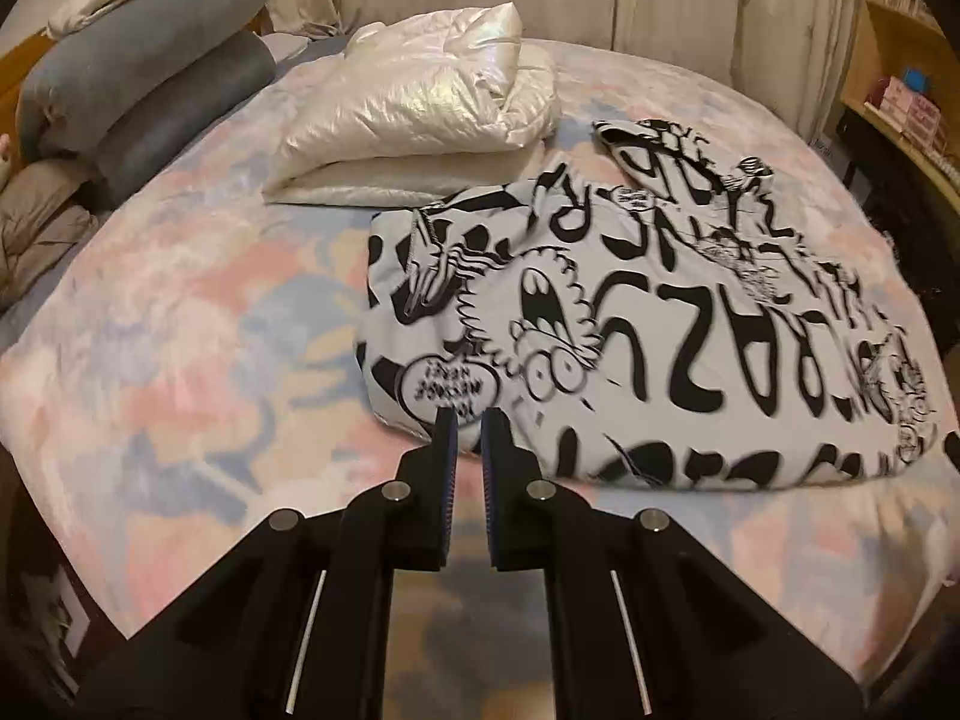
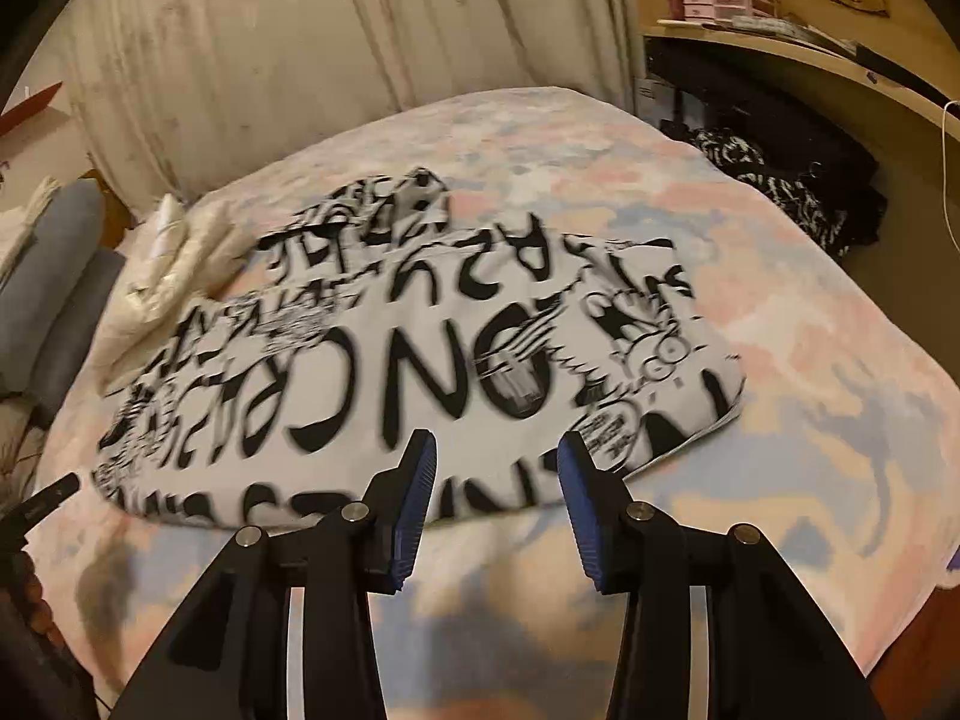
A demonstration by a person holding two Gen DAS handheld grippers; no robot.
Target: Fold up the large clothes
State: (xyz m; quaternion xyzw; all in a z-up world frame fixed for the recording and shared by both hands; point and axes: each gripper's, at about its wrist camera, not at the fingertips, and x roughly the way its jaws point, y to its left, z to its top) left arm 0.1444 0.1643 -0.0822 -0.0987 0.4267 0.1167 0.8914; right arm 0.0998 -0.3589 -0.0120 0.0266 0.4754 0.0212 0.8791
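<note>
A white garment with black cartoon lettering (image 1: 648, 324) lies folded into a rough rectangle on the pastel bedspread (image 1: 180, 348); it also shows in the right wrist view (image 2: 420, 360). My left gripper (image 1: 469, 420) hovers at its near left corner, jaws almost together with a thin gap and nothing between them. My right gripper (image 2: 495, 450) is open and empty, just above the garment's near edge. One sleeve or corner (image 2: 414, 192) sticks out at the far side.
A folded shiny cream puffer jacket (image 1: 420, 114) lies behind the garment. Grey bolsters (image 1: 138, 78) are stacked at the left. Curtains (image 2: 300, 42) hang behind the bed. A desk with pink boxes (image 2: 726, 0) stands right, with a dark patterned garment (image 2: 798, 192) below it.
</note>
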